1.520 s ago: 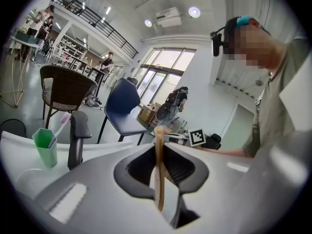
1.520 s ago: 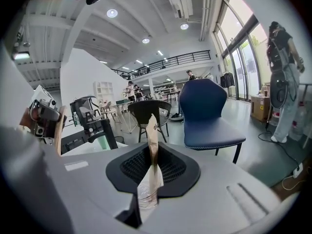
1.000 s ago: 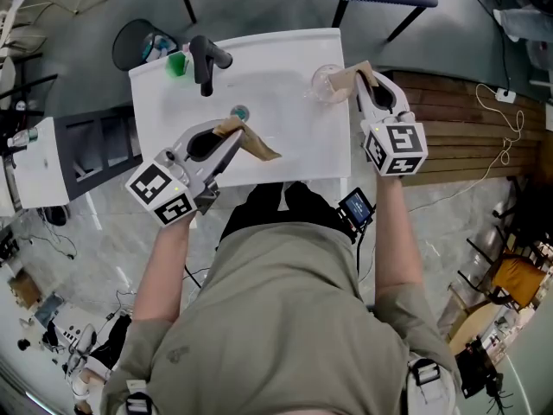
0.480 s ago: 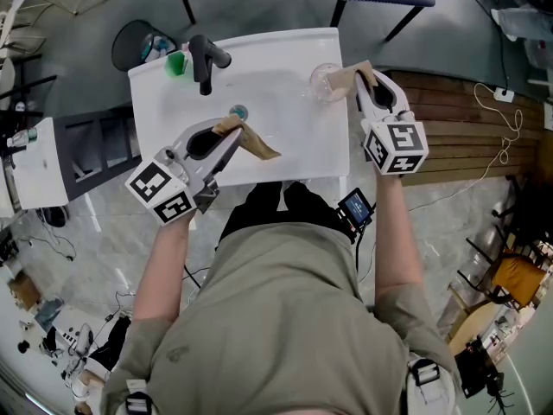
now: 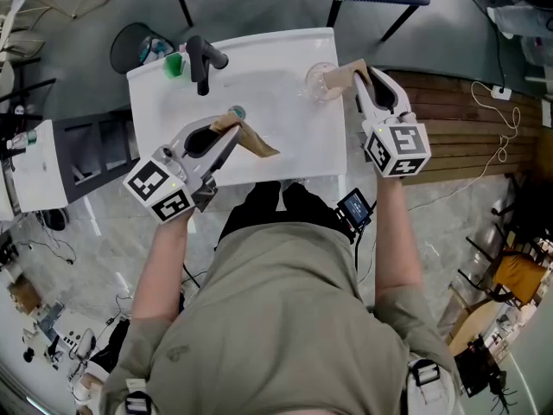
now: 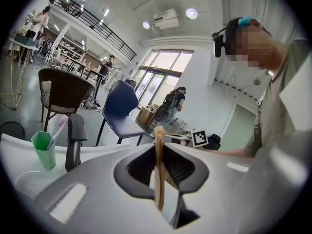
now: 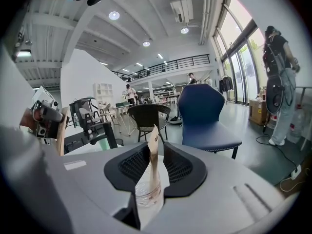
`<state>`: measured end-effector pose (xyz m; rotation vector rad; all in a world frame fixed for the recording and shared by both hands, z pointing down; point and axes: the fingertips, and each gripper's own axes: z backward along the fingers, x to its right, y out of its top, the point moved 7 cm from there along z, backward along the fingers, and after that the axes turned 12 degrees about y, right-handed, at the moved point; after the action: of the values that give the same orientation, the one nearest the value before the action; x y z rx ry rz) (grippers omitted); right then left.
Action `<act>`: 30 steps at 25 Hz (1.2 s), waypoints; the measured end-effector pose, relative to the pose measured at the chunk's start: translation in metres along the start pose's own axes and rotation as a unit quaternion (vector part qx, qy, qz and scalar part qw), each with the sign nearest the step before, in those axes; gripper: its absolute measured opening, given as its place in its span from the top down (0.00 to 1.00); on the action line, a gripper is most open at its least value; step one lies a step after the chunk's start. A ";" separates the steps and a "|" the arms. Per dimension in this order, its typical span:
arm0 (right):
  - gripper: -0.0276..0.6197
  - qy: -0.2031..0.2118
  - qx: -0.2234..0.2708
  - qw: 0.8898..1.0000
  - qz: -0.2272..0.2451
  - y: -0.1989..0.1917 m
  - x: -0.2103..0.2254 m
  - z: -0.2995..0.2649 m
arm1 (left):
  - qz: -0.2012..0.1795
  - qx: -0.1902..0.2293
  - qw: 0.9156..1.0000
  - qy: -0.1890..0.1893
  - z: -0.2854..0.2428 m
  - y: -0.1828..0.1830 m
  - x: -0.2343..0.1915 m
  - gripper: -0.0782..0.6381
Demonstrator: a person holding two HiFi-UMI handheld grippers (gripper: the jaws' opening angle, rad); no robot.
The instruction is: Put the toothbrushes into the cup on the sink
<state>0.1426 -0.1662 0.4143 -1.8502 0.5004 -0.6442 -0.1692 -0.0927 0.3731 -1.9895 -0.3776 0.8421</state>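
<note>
Head view: the white sink (image 5: 285, 46) lies at 12 o'clock from the person.

The left hand-held gripper (image 5: 226, 135) is over the basin at about 7 o'clock. Its jaws are closed narrowly on the left wrapped toothbrush (image 5: 257, 145), a flat brown paper packet. In its own view the packet (image 6: 158, 179) stands edge-on between the pads.

The right hand-held gripper (image 5: 361, 78) is at the sink's 2 o'clock corner. Its jaws are pressed on the right wrapped toothbrush (image 5: 339, 76). That packet's (image 7: 153, 150) lower end appears to sit inside the clear cup (image 7: 145, 196), which stands on the rim (image 5: 318, 85).

A green cup (image 5: 176, 64) stands at 10 o'clock, just beside the black faucet (image 5: 201, 63).
</note>
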 end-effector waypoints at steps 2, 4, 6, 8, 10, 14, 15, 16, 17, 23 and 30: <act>0.84 0.001 0.005 1.000 0.003 0.003 -0.002 0.003 | -0.002 0.002 1.000 -0.001 -0.001 0.002 0.001 0.82; 0.84 0.001 0.010 1.000 0.005 0.007 -0.003 0.007 | -0.005 0.004 1.000 -0.002 -0.001 0.004 0.003 0.82; 0.84 0.001 0.014 1.000 0.006 0.011 -0.006 0.011 | -0.007 0.006 1.000 -0.002 0.000 0.006 0.005 0.82; 0.84 0.002 0.019 1.000 0.007 0.014 -0.008 0.016 | -0.008 0.007 1.000 -0.002 0.000 0.007 0.006 0.82; 0.84 0.004 0.023 1.000 0.007 0.016 -0.010 0.019 | -0.010 0.008 1.000 -0.002 0.000 0.008 0.007 0.82; 0.84 0.007 0.033 0.999 0.004 0.021 -0.014 0.028 | -0.013 0.011 1.000 -0.004 0.000 0.011 0.009 0.82; 0.84 0.007 0.036 0.999 0.003 0.022 -0.015 0.031 | -0.014 0.012 1.000 -0.005 0.000 0.012 0.010 0.82; 0.84 0.007 0.039 0.999 0.001 0.024 -0.016 0.033 | -0.016 0.013 1.000 -0.006 0.000 0.013 0.011 0.82; 0.84 0.007 0.043 0.999 -0.001 0.025 -0.017 0.036 | -0.018 0.014 1.000 -0.007 0.000 0.014 0.012 0.82; 0.84 0.004 0.065 0.998 -0.012 0.030 -0.022 0.056 | -0.033 0.020 0.999 -0.011 -0.001 0.022 0.017 0.82; 0.84 -0.008 0.070 0.997 -0.029 0.025 -0.021 0.075 | -0.056 0.028 0.998 -0.020 -0.012 0.042 0.021 0.82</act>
<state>0.1731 -0.1089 0.3651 -1.7405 0.3835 -0.6856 -0.1490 -0.1109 0.3333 -1.8835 -0.4784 0.8134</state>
